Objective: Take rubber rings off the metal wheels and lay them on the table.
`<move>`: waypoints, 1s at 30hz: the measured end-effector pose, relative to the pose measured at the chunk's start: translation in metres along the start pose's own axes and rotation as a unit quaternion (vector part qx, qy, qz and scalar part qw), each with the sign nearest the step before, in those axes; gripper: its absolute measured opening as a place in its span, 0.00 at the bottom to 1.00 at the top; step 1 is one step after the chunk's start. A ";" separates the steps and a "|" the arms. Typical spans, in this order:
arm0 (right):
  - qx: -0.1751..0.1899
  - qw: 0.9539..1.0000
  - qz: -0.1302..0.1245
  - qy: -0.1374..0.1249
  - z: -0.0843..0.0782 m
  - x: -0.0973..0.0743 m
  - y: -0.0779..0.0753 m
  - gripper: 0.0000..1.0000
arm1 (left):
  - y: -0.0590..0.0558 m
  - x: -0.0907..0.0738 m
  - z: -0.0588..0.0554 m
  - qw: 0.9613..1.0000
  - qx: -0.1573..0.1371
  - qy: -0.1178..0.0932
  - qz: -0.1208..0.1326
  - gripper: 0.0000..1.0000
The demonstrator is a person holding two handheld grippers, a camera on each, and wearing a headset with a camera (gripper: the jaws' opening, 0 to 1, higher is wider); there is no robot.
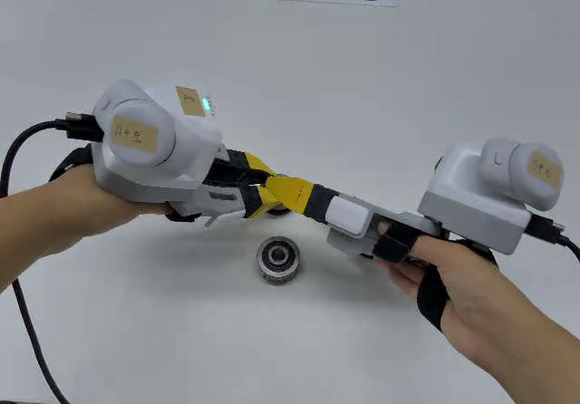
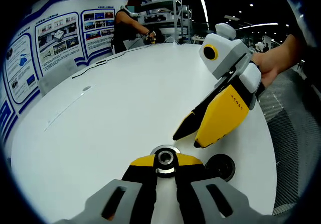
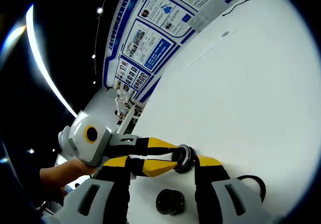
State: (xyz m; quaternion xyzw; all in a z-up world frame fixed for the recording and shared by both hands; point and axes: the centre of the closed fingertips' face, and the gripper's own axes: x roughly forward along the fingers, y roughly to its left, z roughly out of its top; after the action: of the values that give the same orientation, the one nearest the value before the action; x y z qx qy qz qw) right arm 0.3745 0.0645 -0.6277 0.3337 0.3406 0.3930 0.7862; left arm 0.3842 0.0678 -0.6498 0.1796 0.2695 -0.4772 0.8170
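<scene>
Over white counter (image 1: 408, 78), left claw (image 2: 165, 162) is clenching a metal wheel (image 2: 165, 157), right claw (image 2: 186, 138) is gaping; hard tugging might be wrenching it loose.

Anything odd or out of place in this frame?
Nothing stands out. The left gripper grips one metal wheel; a second wheel rests on the table, and what looks like a loose rubber ring lies nearby.

R tool (image 3: 168, 163) has jaws spread wide w/ a metal wheel (image 3: 184, 158) between them, nearer its R jaw, pinched at the tips of the L tool (image 3: 175, 157) reaching in from a hand (image 3: 55, 176), w/ a 2nd wheel (image 3: 169, 202) & a black rubber ring (image 3: 256, 179) lying on the white desk (image 3: 241, 83).
</scene>
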 end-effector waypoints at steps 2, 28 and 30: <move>0.001 1.000 0.003 0.003 -0.001 0.003 0.001 0.53 | 0.000 0.000 0.000 1.000 0.001 0.000 0.000 0.13; -0.011 0.999 -0.003 0.030 -0.009 0.008 0.002 0.53 | 0.000 0.000 -0.002 1.000 0.001 0.002 0.002 0.13; -0.009 0.999 -0.005 0.032 -0.011 0.007 0.002 0.53 | 0.000 0.000 -0.002 1.000 0.001 0.003 0.002 0.13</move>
State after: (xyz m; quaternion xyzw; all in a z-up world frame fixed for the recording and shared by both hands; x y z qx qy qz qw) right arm 0.3686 0.0744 -0.6339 0.3119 0.3636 0.4029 0.7799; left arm 0.3837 0.0691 -0.6514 0.1823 0.2706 -0.4758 0.8168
